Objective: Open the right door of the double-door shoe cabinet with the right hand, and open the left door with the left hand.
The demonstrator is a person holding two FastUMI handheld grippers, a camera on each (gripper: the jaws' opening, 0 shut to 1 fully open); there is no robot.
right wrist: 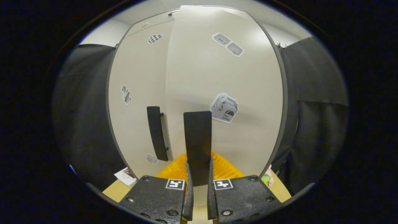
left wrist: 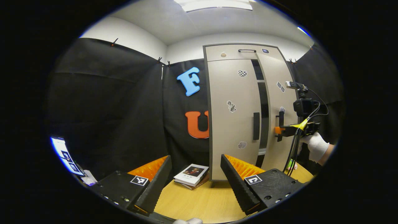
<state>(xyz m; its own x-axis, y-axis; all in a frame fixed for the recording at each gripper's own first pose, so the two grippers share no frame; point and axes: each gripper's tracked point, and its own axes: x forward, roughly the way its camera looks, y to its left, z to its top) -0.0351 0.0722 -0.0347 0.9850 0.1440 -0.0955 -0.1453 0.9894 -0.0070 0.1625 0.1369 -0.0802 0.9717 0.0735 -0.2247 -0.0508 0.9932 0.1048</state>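
The pale shoe cabinet (left wrist: 233, 53) stands on a wooden table. In the left gripper view its left door (left wrist: 231, 90) is closed, with a black vertical handle (left wrist: 256, 126). The right door (left wrist: 275, 74) stands slightly ajar, a dark gap (left wrist: 263, 102) showing between the doors. My right gripper (left wrist: 277, 130), held by a gloved hand (left wrist: 315, 146), clamps the right door's handle (left wrist: 281, 118). In the right gripper view the right gripper (right wrist: 198, 168) is shut on that black handle (right wrist: 197, 137); the left door's handle (right wrist: 157, 133) is beside it. My left gripper (left wrist: 196, 157) is open and empty, short of the cabinet.
Two stacked books (left wrist: 191, 175) lie on the wooden table (left wrist: 199, 202) by the cabinet's left foot. A lit screen (left wrist: 63, 154) is at the far left. The cabinet's top drawer has a small black handle (left wrist: 247, 50). Black cloth walls close in both sides.
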